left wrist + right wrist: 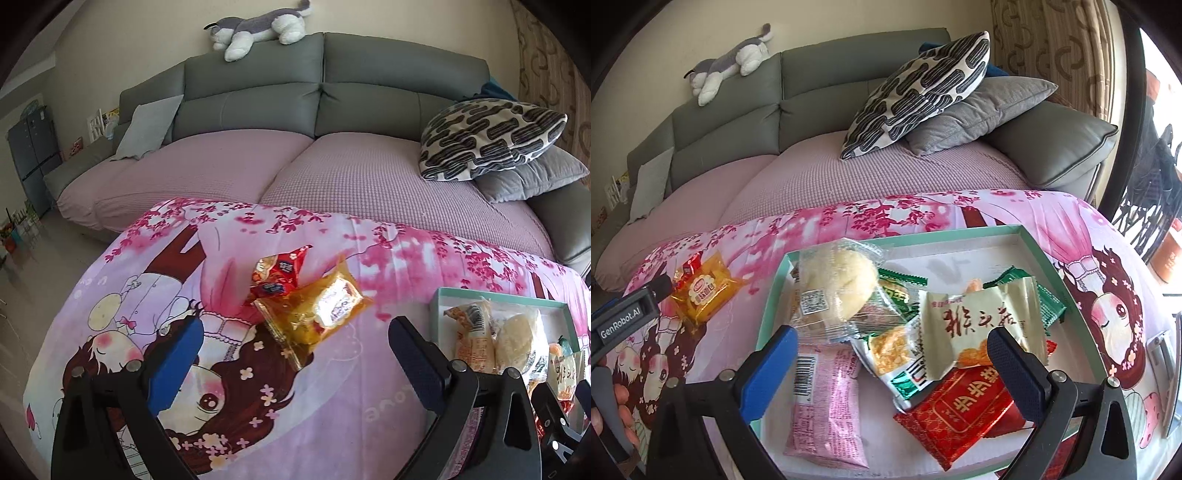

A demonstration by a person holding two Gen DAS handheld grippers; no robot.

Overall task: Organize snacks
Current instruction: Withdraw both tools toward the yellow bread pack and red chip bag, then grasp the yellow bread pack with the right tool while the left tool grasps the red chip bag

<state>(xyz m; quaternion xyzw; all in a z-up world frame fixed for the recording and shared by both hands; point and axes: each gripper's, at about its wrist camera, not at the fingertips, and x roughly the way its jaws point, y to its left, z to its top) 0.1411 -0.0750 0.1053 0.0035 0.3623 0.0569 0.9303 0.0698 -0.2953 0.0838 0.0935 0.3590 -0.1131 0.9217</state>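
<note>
Sorting looks mostly done: most snacks already lie in the teal-rimmed box [498,297], two packets left outside it.

Left wrist view. The left gripper [295,354] is spread wide and holds nothing, hovering over the pink cartoon blanket [110,280]. Just beyond its fingertips, left of the box and apart from it, lie the yellow cake packet [317,310] and the red packet [279,273]; the yellow one overlaps the red one's near edge. In the box's near-left corner sit an orange-printed packet [471,341] and a clear-wrapped pale bun [517,339]. Judgement: these two loose packets are what remains, and the yellow one is nearer the open jaws.

Right wrist view. The right gripper [892,354] is also released, empty, poised above the box [1039,251] interior. Inside: the bun [842,280] at the far left, a pink packet [825,410] at the near left, a cream packet with red characters [982,328] in the middle, a green-and-white packet [897,358] under it, a red-gold packet [960,410] nearest the camera (packets overlap loosely, not in rows). The far-right part of the box floor is bare. The yellow packet [703,295] shows left of the box, with the other gripper's body beside it.

Room: the blanket covers a table-like surface in front of a grey sofa [332,74] with pink seat covers, a patterned cushion [491,136] at its right end, and a plush dog [258,26] on its backrest.
</note>
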